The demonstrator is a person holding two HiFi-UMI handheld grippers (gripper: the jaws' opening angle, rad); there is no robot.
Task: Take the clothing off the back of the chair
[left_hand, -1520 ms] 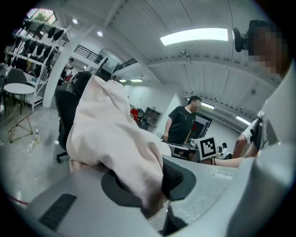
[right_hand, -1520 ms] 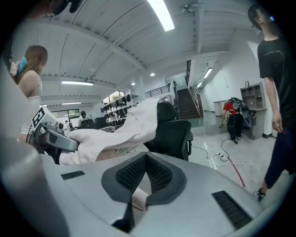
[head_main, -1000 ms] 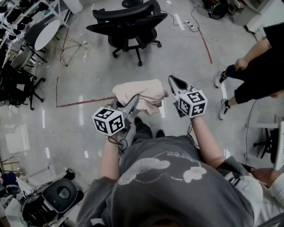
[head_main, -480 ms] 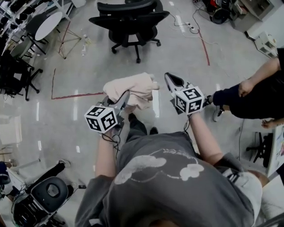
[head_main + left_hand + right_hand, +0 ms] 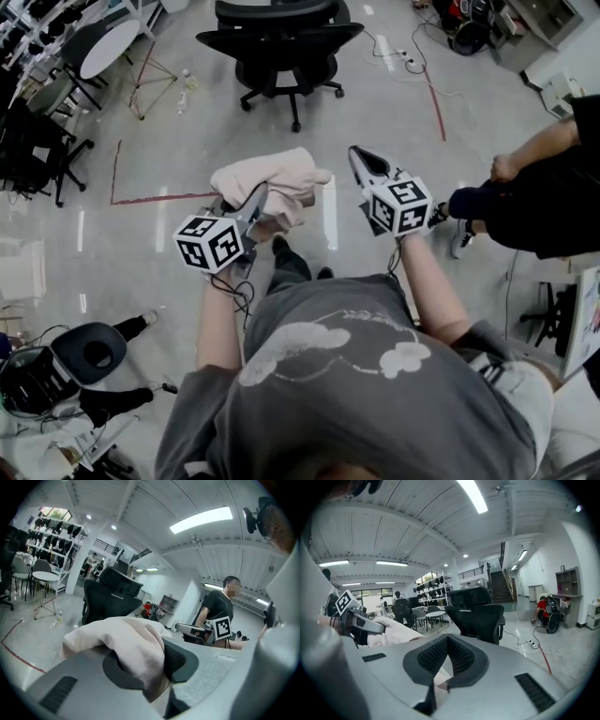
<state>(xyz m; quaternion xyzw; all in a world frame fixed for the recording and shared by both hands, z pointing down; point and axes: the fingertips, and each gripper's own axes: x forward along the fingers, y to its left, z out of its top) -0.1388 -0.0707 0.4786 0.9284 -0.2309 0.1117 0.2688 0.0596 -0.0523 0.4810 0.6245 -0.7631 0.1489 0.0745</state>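
Note:
A pale pink garment [image 5: 267, 178] hangs bunched in the air in front of me, clear of the black office chair [image 5: 281, 37] that stands on the floor further ahead. My left gripper [image 5: 261, 199] is shut on it, and in the left gripper view the cloth [image 5: 126, 639] is pinched between the dark pads and spills over them. My right gripper [image 5: 358, 159] is just right of the garment, apart from it, its jaws shut with nothing between them. In the right gripper view the garment [image 5: 393, 630] shows at left and the chair [image 5: 478, 616] straight ahead.
A person in black [image 5: 544, 197] stands close on the right. A round white table [image 5: 98, 47] and more chairs are at the far left. A red tape line [image 5: 155, 199] runs across the shiny floor, with cables beyond the chair and equipment [image 5: 56, 361] at lower left.
My left gripper has drifted a little to the left with the garment still in it. The right gripper has hardly moved. The person on the right has shifted.

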